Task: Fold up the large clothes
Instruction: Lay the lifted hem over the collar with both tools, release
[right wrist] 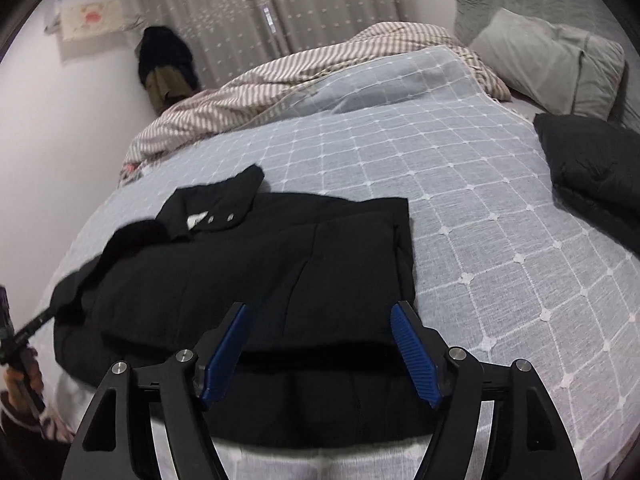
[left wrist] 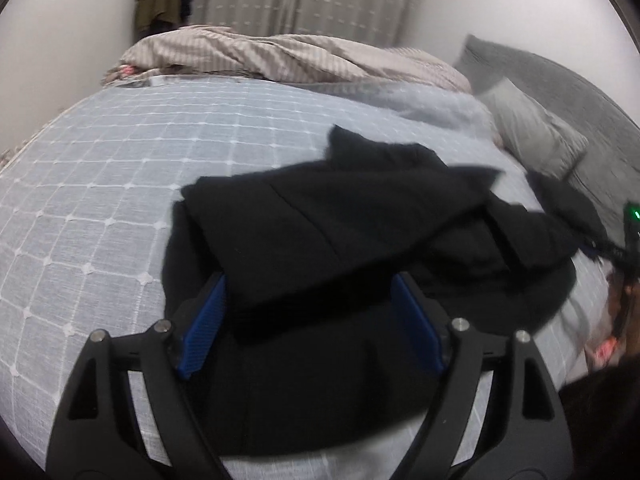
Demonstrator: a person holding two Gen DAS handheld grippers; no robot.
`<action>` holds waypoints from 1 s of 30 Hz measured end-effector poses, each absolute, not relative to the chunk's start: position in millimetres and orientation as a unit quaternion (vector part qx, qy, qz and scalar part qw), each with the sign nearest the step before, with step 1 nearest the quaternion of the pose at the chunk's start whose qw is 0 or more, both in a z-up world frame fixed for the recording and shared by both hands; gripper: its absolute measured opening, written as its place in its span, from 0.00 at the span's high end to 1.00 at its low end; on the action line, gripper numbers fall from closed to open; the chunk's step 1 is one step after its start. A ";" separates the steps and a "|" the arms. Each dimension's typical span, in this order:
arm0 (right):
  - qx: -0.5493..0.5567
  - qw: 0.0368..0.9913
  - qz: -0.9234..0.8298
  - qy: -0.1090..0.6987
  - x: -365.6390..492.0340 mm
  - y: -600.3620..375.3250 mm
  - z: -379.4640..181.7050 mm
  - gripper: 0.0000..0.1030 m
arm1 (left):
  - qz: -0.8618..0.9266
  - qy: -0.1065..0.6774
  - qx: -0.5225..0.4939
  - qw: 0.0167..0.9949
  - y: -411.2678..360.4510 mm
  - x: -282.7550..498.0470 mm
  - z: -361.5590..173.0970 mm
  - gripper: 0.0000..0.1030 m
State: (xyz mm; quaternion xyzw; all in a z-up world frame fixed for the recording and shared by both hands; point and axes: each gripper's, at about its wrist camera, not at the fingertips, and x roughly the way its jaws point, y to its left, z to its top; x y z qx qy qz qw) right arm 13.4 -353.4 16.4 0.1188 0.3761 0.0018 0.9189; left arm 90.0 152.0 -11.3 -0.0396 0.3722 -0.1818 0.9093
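A black coat (left wrist: 340, 232) lies folded on the light blue checked bedspread (left wrist: 120, 184), its collar with snap buttons (right wrist: 216, 208) at the far left in the right wrist view. My left gripper (left wrist: 310, 284) hovers over the coat's near edge, its blue pads (left wrist: 204, 320) spread wide to either side of a folded flap without pressing on it. My right gripper (right wrist: 320, 320) is open too, low over the near edge of the coat (right wrist: 280, 272), and its pads (right wrist: 412, 344) hold nothing.
A striped duvet (left wrist: 280, 56) is bunched at the bed's far side. Grey pillows (right wrist: 552, 60) lie at the head, with a dark padded item (right wrist: 592, 176) beside them. Curtains (right wrist: 280, 8) and hanging clothes (right wrist: 168, 64) stand behind. A hand (right wrist: 20, 376) shows at the left edge.
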 end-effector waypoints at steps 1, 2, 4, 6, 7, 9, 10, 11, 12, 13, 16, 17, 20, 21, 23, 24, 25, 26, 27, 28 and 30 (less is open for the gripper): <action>0.111 0.917 0.009 0.383 11.7 -350.4 15.6 0.26 | -0.196 0.376 -0.039 0.905 151.9 87.3 -12.2 0.20; 0.106 0.916 0.014 0.388 10.3 -348.0 15.6 0.26 | -0.206 0.379 -0.041 0.901 151.3 85.4 -12.0 0.20; 0.101 0.913 0.022 0.395 5.8 -345.1 16.5 0.26 | -0.231 0.383 -0.046 0.893 150.7 81.8 -11.0 0.20; 0.125 0.901 0.058 0.411 3.1 -342.9 17.8 0.26 | -0.259 0.387 -0.053 0.883 148.7 78.6 -8.2 0.20; 0.140 0.894 0.076 0.419 1.5 -341.1 19.9 0.26 | -0.273 0.389 -0.055 0.878 146.7 76.9 -5.4 0.20; 0.141 0.890 0.097 0.423 -1.3 -334.2 25.6 0.26 | -0.297 0.386 -0.054 0.872 139.8 71.8 2.3 0.20; 0.137 0.890 0.108 0.422 -2.8 -329.1 28.6 0.26 | -0.317 0.383 -0.052 0.866 133.3 68.5 6.6 0.20; 0.131 0.889 0.121 0.422 -3.4 -322.7 30.3 0.26 | -0.329 0.384 -0.049 0.861 127.8 65.1 7.8 0.20; 0.128 0.885 0.133 0.428 -1.9 -314.9 29.3 0.26 | -0.339 0.389 -0.043 0.855 119.3 64.2 7.9 0.20; 0.126 0.880 0.138 0.436 1.4 -308.0 26.0 0.26 | -0.345 0.398 -0.034 0.849 108.6 64.2 6.5 0.20; 0.103 0.872 0.115 0.464 17.6 -288.2 9.6 0.26 | -0.332 0.425 0.005 0.842 74.1 69.6 -5.2 0.20; 0.097 0.869 0.108 0.472 23.4 -283.2 3.9 0.26 | -0.325 0.436 0.009 0.839 62.3 75.4 -10.8 0.20; 0.081 0.863 0.083 0.491 44.4 -271.4 -9.4 0.26 | -0.314 0.460 0.006 0.830 37.6 90.6 -22.8 0.20; 0.076 0.862 0.077 0.495 50.2 -268.5 -11.8 0.26 | -0.308 0.462 0.017 0.832 30.0 95.3 -25.4 0.20; 0.054 0.863 0.065 0.498 61.5 -261.4 -15.4 0.26 | -0.293 0.470 0.043 0.832 13.7 107.0 -31.1 0.20; 0.042 0.863 0.055 0.500 68.6 -258.1 -17.6 0.26 | -0.289 0.473 0.046 0.831 8.8 111.5 -33.1 0.20; 0.038 0.863 0.048 0.502 74.1 -256.9 -19.4 0.26 | -0.283 0.473 0.048 0.833 2.9 118.7 -34.1 0.20; 0.036 0.862 0.042 0.504 80.6 -255.5 -20.7 0.26 | -0.278 0.473 0.051 0.834 -0.2 122.5 -34.0 0.20; 0.031 0.861 0.038 0.506 87.5 -254.1 -21.6 0.26 | -0.273 0.474 0.050 0.836 -1.6 127.7 -33.9 0.20; 0.024 0.862 0.035 0.506 93.4 -253.7 -22.0 0.26 | -0.265 0.474 0.046 0.839 -4.1 136.4 -33.6 0.20; 0.016 0.861 0.011 0.508 110.6 -255.2 -24.5 0.26 | -0.251 0.471 0.034 0.845 -2.4 150.8 -33.5 0.20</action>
